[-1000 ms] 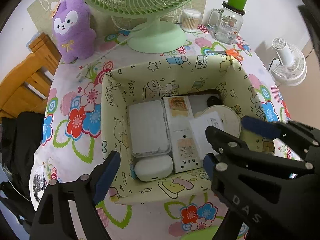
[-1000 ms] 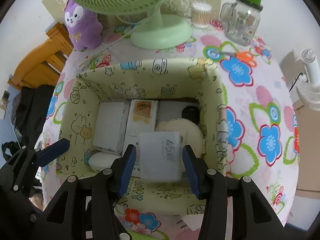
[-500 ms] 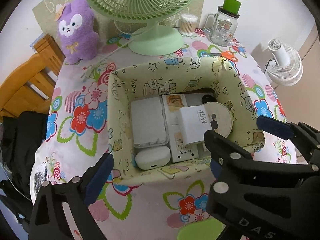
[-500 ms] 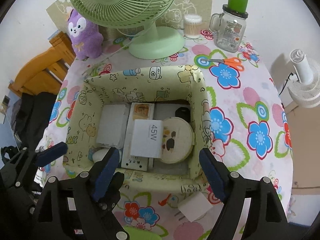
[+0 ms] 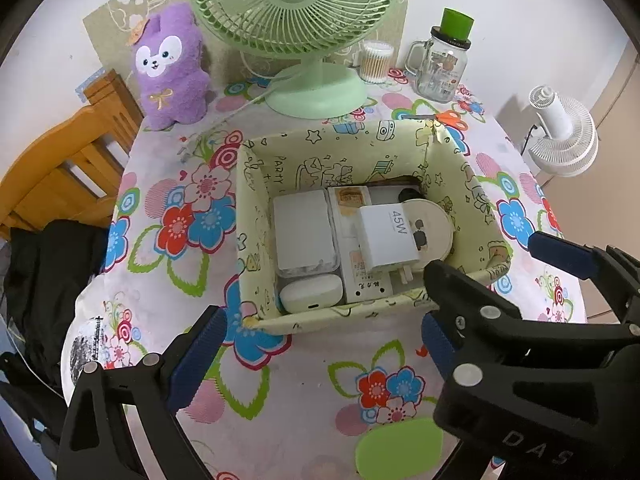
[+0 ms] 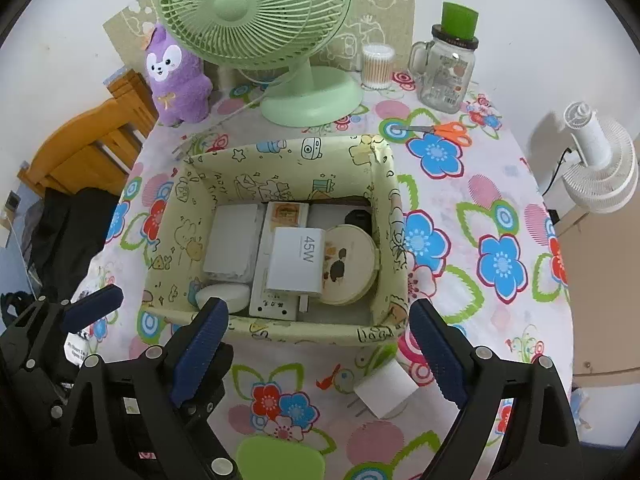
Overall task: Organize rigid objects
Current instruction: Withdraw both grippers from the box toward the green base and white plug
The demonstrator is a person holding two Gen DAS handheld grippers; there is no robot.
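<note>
Between my right tongs (image 6: 316,350), just spread w/ nothing in them, bare table (image 6: 500,320). Left tongs (image 5: 320,344) also spread, empty. Just beyond both, fabric bin (image 6: 280,330): 45W charger (image 6: 296,264) lies inside across other boxes & round tin (image 6: 352,266).

"45W" is printed on the white charger (image 6: 297,262) lying in the box (image 6: 280,330); "PARTY" marks that box's inner wall; "DAS" is embossed on the right gripper (image 5: 480,280).
</note>
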